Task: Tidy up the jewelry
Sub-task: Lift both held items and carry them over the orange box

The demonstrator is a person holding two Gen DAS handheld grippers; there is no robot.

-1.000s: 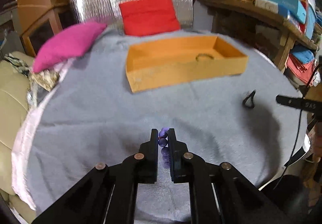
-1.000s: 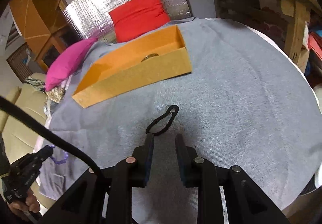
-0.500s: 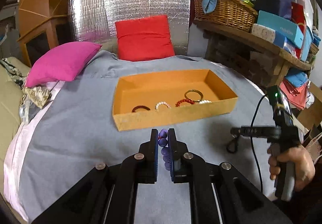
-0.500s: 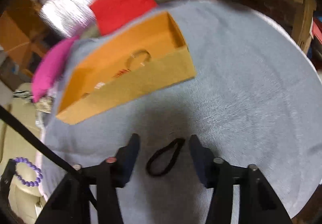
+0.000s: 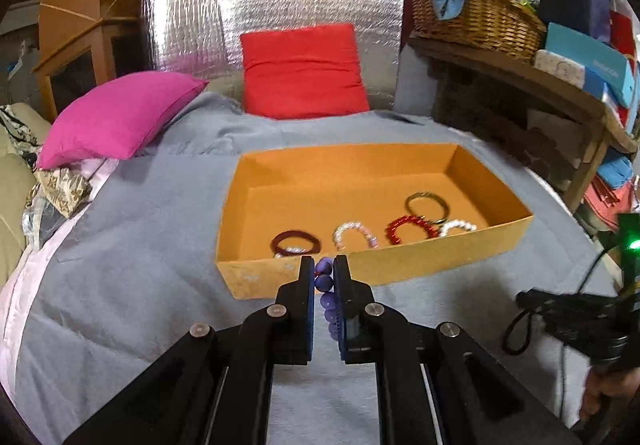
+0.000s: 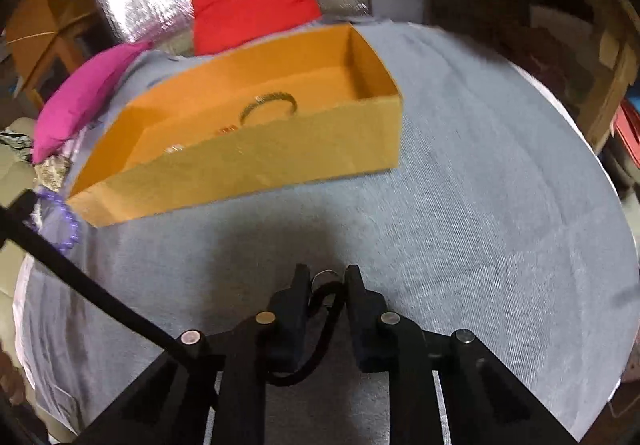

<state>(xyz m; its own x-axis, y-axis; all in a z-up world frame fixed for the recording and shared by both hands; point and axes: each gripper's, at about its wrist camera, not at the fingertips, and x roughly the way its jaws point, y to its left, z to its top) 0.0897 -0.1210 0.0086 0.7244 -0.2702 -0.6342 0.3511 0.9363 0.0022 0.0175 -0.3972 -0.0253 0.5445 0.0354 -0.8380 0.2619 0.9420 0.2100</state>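
Purple bead bracelet point(image 5: 323, 287) is hanging pinched in your left claw point(image 5: 322, 277) before the orange box point(image 5: 420, 267); light, slippery beads, so you are gripping the strand; right claw point(image 6: 326, 279) is closing around the limp black cord point(image 6: 320, 329).

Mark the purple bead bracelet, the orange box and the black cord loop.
purple bead bracelet point(image 5: 323, 282): left wrist view, a bead between the fingers.
orange box point(image 5: 420, 265): left wrist view, near wall.
black cord loop point(image 6: 320, 341): right wrist view, cord between the fingers.
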